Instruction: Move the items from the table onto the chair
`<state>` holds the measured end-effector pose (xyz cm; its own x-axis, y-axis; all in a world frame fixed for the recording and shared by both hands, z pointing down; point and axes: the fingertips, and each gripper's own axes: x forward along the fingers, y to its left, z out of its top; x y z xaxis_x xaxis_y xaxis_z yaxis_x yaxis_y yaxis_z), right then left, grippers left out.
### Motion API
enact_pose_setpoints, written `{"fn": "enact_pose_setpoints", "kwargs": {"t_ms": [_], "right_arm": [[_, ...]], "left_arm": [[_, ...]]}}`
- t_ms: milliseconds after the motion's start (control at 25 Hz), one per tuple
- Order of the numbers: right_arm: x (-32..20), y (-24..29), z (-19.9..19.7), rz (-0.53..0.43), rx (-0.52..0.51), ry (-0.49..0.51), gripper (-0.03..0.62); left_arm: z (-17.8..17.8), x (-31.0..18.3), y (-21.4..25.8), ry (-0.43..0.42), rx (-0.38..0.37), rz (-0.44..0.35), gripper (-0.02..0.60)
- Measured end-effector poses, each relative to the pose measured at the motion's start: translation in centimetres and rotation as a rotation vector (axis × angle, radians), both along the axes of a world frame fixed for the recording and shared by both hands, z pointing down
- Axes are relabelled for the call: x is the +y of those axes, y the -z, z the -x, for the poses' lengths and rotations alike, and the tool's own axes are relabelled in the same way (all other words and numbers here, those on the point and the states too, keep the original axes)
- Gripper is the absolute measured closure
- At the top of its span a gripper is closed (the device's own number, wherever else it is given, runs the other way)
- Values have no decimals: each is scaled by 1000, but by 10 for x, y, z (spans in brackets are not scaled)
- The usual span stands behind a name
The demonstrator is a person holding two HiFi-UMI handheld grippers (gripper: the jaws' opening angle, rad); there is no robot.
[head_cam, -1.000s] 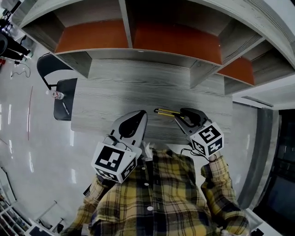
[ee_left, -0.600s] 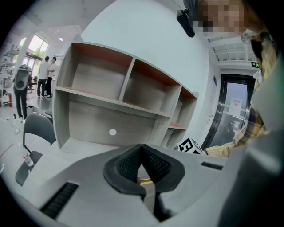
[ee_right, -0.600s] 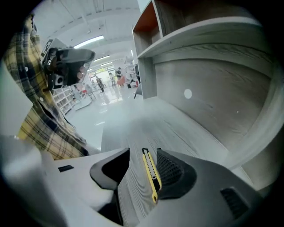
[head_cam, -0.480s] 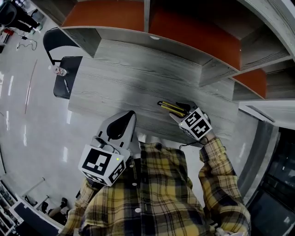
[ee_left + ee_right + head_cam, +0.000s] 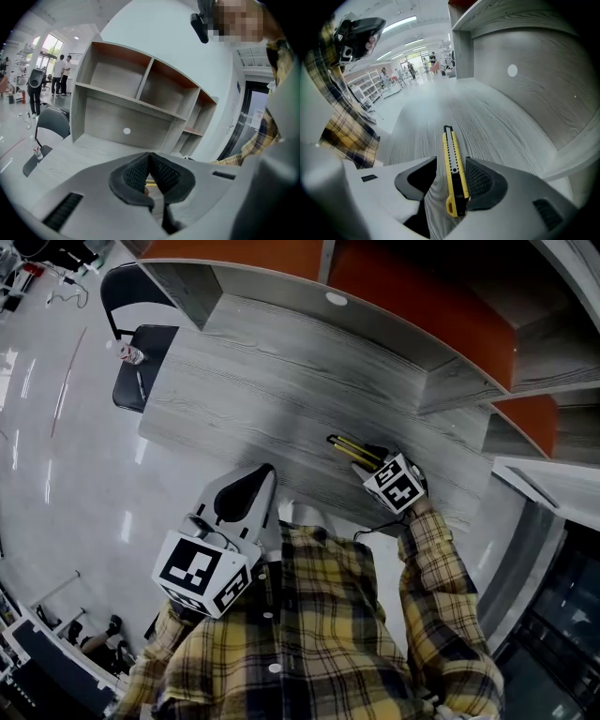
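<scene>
A yellow utility knife (image 5: 452, 168) lies flat on the grey wood table (image 5: 262, 390). Its near end sits between the jaws of my right gripper (image 5: 451, 164), which is open. The left pad stands clear of the knife and the right pad is close beside it. In the head view the knife (image 5: 349, 449) pokes out ahead of the right gripper (image 5: 373, 457). My left gripper (image 5: 265, 471) hovers at the table's near edge, shut and empty (image 5: 149, 154). The dark chair (image 5: 141, 371) stands off the table's far-left end.
On the chair seat are a small bottle (image 5: 131, 354) and a pen-like stick (image 5: 141, 385). A shelf unit (image 5: 422, 306) with orange-backed bays runs along the table's far side. People stand far off in the room (image 5: 61, 75).
My right gripper has slid forward so the knife's near end now lies between its jaws. The head view has swung, bringing the chair further in. The left gripper has hardly moved.
</scene>
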<state>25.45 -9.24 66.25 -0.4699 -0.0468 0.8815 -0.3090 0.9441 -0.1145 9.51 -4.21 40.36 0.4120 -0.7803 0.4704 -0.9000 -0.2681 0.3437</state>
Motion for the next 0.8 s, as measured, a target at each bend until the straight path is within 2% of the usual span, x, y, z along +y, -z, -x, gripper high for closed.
{"fn": "enact_pose_setpoints", "kwargs": {"t_ms": [120,400,480,800], "right_arm": [[1,-11,-6,-16,32,19,413],[2,-11,-5,-51,15,22,414],[2,-12,-7,-49,18,19,451],[1,-13,-10,-8,-8,-68,468]], "left_arm": [[-5,1,1,0,-2,-3,577],[-13,5,3,8,-1,-12,577],[-17,6,4,8,-2,-16,577],[-18,14,12,27,-20,-38,577]]}}
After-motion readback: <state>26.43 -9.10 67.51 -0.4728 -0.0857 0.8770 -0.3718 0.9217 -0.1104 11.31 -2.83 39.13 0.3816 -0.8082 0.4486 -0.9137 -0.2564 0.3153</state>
